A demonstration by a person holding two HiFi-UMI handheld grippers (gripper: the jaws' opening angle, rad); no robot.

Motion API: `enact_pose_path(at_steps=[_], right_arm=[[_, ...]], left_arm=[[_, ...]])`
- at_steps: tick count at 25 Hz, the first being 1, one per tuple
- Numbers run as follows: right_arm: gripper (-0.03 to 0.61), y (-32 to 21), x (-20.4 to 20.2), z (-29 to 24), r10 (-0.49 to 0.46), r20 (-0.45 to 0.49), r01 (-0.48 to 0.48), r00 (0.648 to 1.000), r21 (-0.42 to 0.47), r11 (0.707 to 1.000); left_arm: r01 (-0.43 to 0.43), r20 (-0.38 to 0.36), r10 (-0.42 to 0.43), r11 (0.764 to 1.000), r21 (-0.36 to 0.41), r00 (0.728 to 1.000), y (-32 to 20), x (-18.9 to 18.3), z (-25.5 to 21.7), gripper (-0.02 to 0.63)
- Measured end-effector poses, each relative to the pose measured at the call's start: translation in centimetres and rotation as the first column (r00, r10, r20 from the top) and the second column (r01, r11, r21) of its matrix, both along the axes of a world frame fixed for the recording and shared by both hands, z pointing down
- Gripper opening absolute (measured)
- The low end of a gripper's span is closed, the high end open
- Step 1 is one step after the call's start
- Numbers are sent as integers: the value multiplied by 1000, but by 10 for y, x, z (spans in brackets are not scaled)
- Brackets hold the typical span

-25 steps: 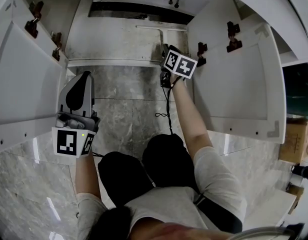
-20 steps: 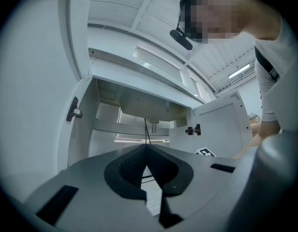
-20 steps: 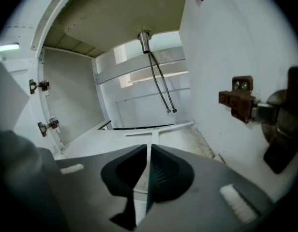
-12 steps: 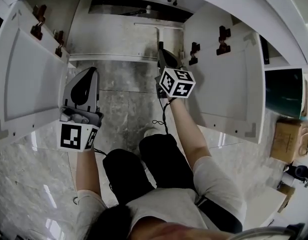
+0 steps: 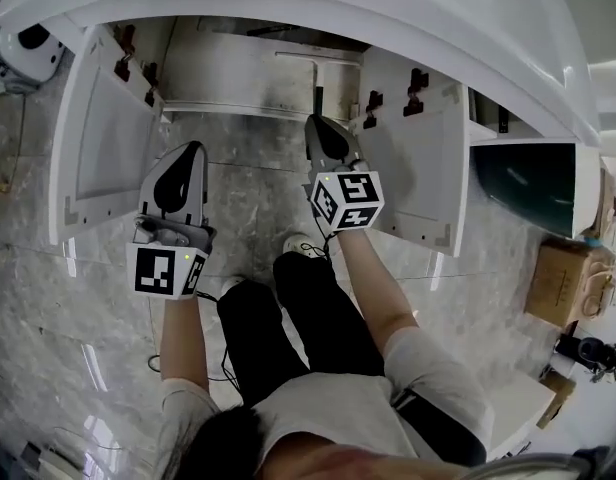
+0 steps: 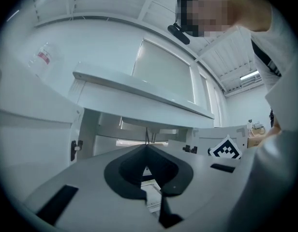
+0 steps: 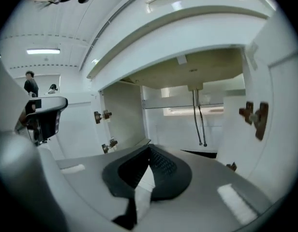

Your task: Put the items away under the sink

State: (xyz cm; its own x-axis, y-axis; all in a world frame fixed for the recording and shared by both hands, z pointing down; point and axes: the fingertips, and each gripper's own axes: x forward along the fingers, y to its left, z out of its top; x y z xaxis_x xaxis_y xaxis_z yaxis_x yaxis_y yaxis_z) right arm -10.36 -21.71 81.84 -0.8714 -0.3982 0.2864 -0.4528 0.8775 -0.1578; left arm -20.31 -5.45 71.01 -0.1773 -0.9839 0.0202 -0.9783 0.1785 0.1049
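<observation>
The white under-sink cabinet [image 5: 250, 76] stands open in front of me, its left door [image 5: 106, 153] and right door [image 5: 420, 173] swung wide. I see no loose item on its floor or in either gripper. In the head view my left gripper [image 5: 195, 151] hovers over the marble floor before the left door, jaws together and empty. My right gripper [image 5: 316, 123] is at the cabinet's mouth near the right door, also shut with nothing between its pads. Seen from the right gripper [image 7: 150, 147], two thin hoses [image 7: 197, 117] hang inside the cabinet. The left gripper [image 6: 147, 146] points level at the opening.
The white counter edge [image 5: 318, 8] overhangs the cabinet. To the right stand a white box with a dark inside [image 5: 533, 188] and a cardboard box [image 5: 560, 283]. A white appliance [image 5: 28, 50] sits far left. The person's legs [image 5: 288, 318] are between the arms.
Both grippers have risen and drawn back from the cabinet, the right one out of its mouth. The head view has lifted, so the counter edge now shows above the doors.
</observation>
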Motion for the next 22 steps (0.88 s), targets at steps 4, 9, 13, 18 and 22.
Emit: enact_pose_path(at_steps=[4, 9, 13, 18, 22], right_arm=[[11, 19, 6, -60, -42, -5, 42, 999, 47, 998], [11, 38, 13, -130, -75, -1, 75, 997, 57, 996], [11, 51, 22, -180, -106, -35, 108, 994, 67, 992], [11, 61, 21, -247, -149, -31, 152, 988, 90, 984], [11, 71, 21, -304, -181, -31, 183, 983, 127, 975]], left_arm=[[24, -3, -24, 1000, -17, 1000, 12, 2, -48, 8], [65, -5, -65, 997, -35, 998, 26, 2, -111, 8], [96, -1, -96, 994, -50, 995, 35, 5, -163, 8], [117, -9, -117, 992, -57, 993, 41, 7, -223, 8], [130, -28, -132, 990, -63, 991, 46, 12, -264, 8]])
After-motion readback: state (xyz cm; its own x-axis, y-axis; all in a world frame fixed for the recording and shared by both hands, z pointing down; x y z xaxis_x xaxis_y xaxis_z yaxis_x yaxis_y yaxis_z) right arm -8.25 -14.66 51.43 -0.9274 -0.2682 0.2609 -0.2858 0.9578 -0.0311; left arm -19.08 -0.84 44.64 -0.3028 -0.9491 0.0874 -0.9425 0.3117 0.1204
